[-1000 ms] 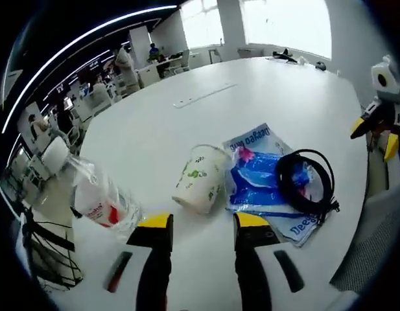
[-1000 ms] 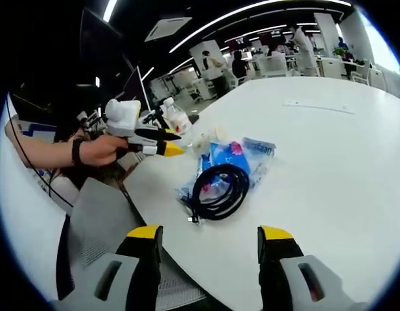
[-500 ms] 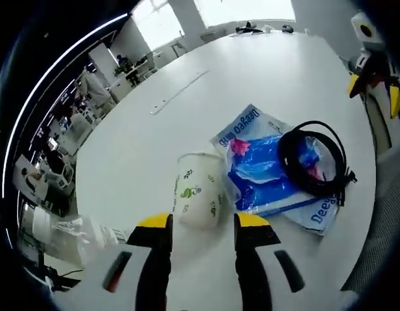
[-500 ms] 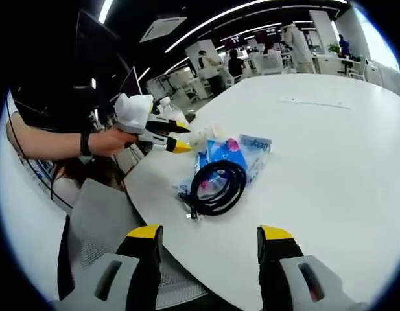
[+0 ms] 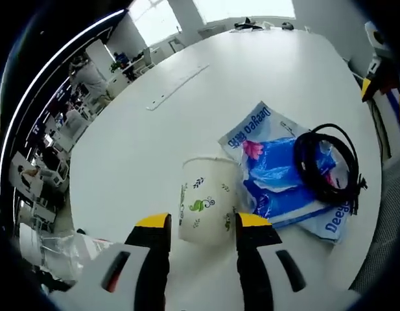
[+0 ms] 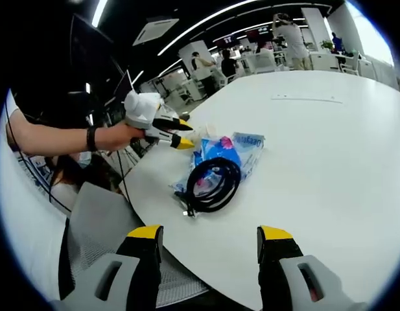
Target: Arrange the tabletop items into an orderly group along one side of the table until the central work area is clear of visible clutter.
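In the left gripper view, the left gripper (image 5: pixel 198 227) has its two yellow-tipped jaws spread apart, one on each side of the base of the one paper cup (image 5: pixel 206 208). The pictures do not settle whether the tips touch its wall. The cup lies on its side on the white tabletop (image 5: pixel 251 84), patterned with green leaves. Just beside the cup lies one blue plastic bag (image 5: pixel 281 178) with printed lettering, its near edge against the cup's rim. One coil of black cable (image 5: pixel 329 168) rests on top of the bag, on the side away from the cup.

In the right gripper view, the right gripper (image 6: pixel 209 238) hangs well apart from the cup, off the tabletop's edge above a grey chair (image 6: pixel 96 223), jaws wide apart and holding nothing. There the person's hand (image 6: pixel 125 135), forearm stretched out level, holds the left gripper over the cup.
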